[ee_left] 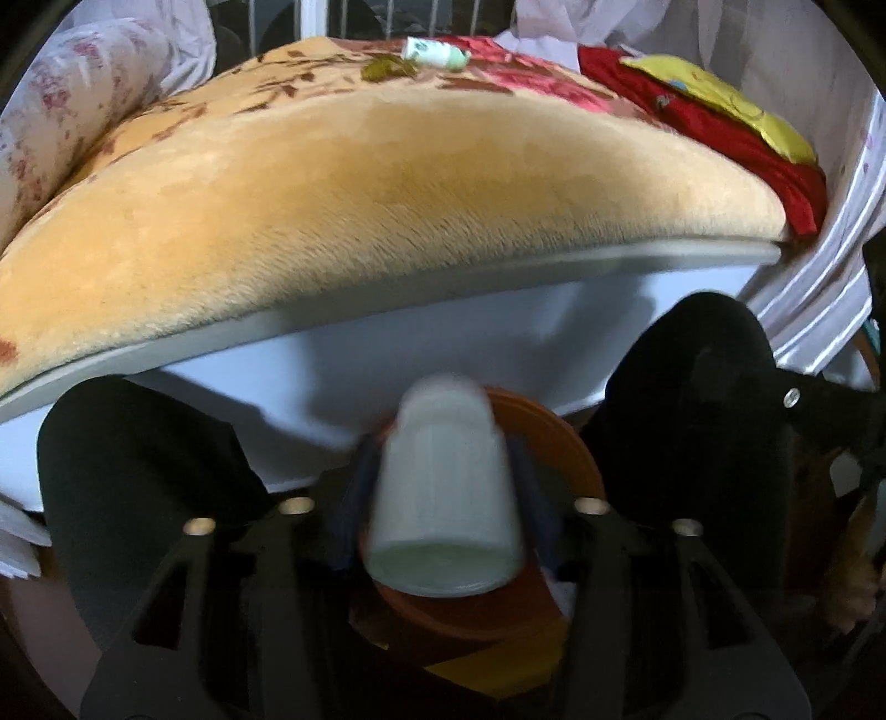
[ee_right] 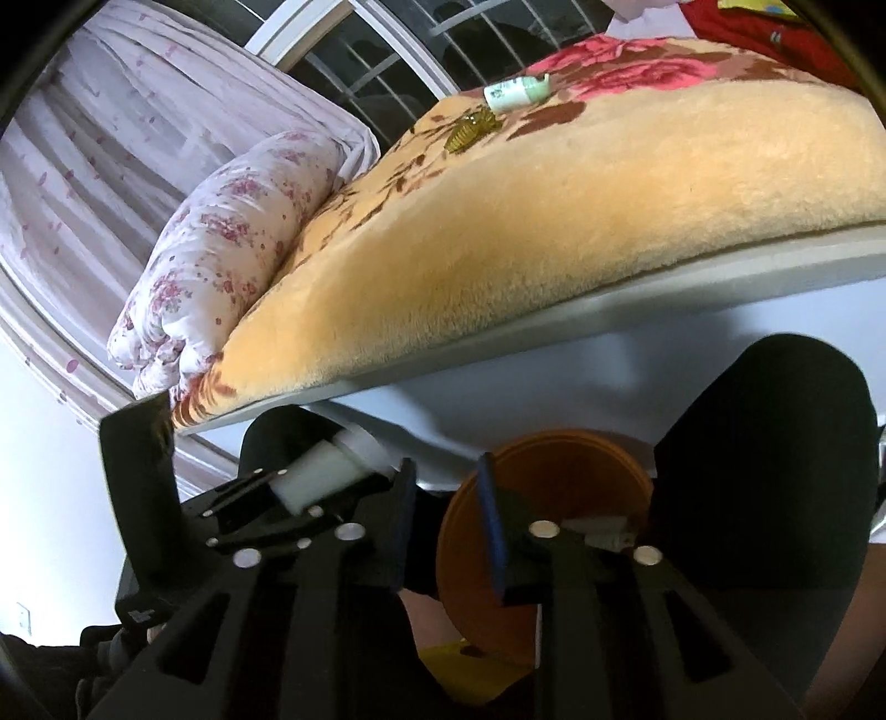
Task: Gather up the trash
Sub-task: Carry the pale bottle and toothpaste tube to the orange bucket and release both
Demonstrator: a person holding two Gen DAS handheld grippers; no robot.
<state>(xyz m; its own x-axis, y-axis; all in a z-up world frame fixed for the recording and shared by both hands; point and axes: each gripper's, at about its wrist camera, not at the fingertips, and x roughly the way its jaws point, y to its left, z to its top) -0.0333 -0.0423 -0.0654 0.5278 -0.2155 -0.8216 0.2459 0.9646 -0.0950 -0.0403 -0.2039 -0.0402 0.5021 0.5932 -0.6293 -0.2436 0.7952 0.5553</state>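
Note:
My left gripper is shut on a small white plastic bottle, blurred, just above an orange bin by the bed's edge. The bottle and left gripper also show in the right wrist view, left of the bin. My right gripper is open and empty over the bin's rim; white scraps lie inside. On the bed's orange floral blanket far side lie a white-green bottle and a crumpled olive wrapper, also in the right wrist view: bottle, wrapper.
A rolled floral quilt lies at the bed's left end below a barred window and curtain. Red and yellow cloths lie at the bed's right. A grey bed board juts out above the bin.

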